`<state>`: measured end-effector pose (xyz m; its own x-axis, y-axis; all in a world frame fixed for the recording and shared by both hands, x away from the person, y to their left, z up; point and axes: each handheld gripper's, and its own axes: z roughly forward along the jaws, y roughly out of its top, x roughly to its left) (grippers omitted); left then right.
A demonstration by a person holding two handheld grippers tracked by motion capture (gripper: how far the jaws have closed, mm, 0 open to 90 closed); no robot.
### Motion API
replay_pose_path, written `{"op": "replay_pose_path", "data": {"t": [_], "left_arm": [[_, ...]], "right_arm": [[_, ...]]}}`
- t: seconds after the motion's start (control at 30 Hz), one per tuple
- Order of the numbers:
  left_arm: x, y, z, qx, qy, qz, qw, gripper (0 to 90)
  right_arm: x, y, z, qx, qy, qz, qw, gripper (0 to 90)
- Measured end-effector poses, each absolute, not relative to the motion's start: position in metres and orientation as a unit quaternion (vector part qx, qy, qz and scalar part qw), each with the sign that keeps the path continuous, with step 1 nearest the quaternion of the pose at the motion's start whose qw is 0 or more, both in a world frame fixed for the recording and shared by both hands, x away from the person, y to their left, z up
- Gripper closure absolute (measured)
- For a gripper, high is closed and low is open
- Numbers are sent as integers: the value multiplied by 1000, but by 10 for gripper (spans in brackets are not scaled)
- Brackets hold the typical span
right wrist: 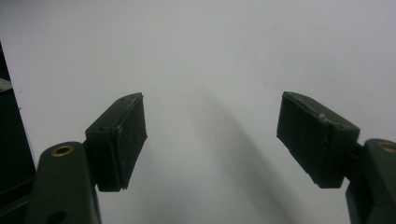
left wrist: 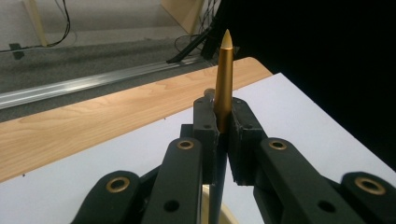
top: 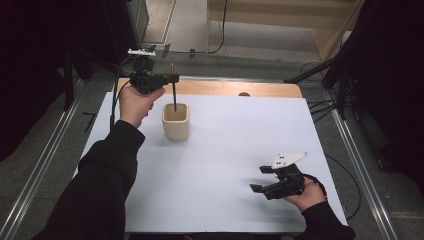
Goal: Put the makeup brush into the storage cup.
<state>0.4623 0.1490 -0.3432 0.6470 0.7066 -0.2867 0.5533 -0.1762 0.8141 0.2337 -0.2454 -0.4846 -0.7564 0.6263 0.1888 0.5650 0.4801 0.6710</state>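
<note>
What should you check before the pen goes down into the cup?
1. Left hand-held gripper shut on the pen: ok.
2. Pen upright, gold end up: ok.
3. Pen's lower end over the cup opening: ok.
4. Cup standing upright on the white table: ok.
5. Cup empty inside: cannot tell.
6. Right hand-held gripper open, low at the table's near right, away from the cup: ok.

White table cover [top: 225,165], wooden edge [top: 225,89]
</note>
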Motion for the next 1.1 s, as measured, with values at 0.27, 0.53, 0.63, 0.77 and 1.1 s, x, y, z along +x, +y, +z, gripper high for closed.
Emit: {"op": "replay_pose_path", "data": {"t": [0.27,0.53,0.63,0.77,1.1], "left_arm": [[466,148,-349,761,416,78,491,836],[465,146,-364,762,419,72,489,835],[464,146,-369,764,418,70,486,834],[464,146,-375,767,420,66,480,834],[464,146,-388,774,424,54,466,833]], "right_arm": [[234,-243,-485,346,860,372,39,254],[234,-244,-485,351,859,372,36,254],[234,-244,-485,351,859,372,37,254],[234,-244,-484,351,859,372,36,255],[234,-243,-485,348,860,372,36,256]]}}
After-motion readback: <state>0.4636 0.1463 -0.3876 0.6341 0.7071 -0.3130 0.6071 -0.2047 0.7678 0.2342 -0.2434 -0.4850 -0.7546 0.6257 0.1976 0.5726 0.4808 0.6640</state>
